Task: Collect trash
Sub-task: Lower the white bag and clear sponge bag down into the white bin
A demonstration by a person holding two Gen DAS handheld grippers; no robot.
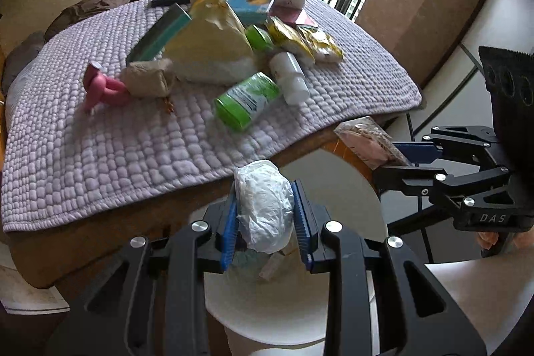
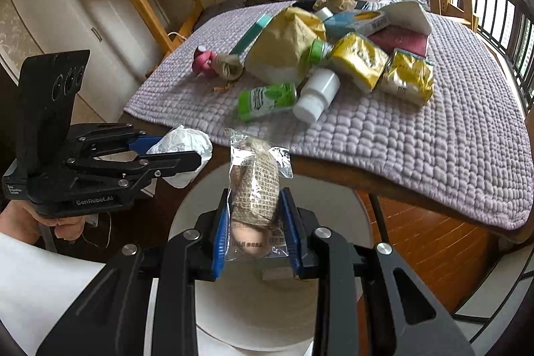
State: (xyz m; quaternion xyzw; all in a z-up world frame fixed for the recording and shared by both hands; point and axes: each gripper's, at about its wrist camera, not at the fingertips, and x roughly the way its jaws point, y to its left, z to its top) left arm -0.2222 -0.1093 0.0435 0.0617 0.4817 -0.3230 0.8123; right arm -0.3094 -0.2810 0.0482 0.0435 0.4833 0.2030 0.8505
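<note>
While both tools grip trash, white bin (image 2: 337, 199) sits beside table edge (image 2: 333, 170).

Beyond both tools, the pile on the quilted mat (image 1: 100, 155) is motion-blurred; the print on the green bottle (image 1: 247, 100) cannot be read. Under the left tool (image 1: 265, 216), the white bin (image 1: 350, 189) is mostly hidden by the crumpled white wrapper (image 1: 263, 202), and small scraps inside, perhaps paper, are too blurred to name.
</note>
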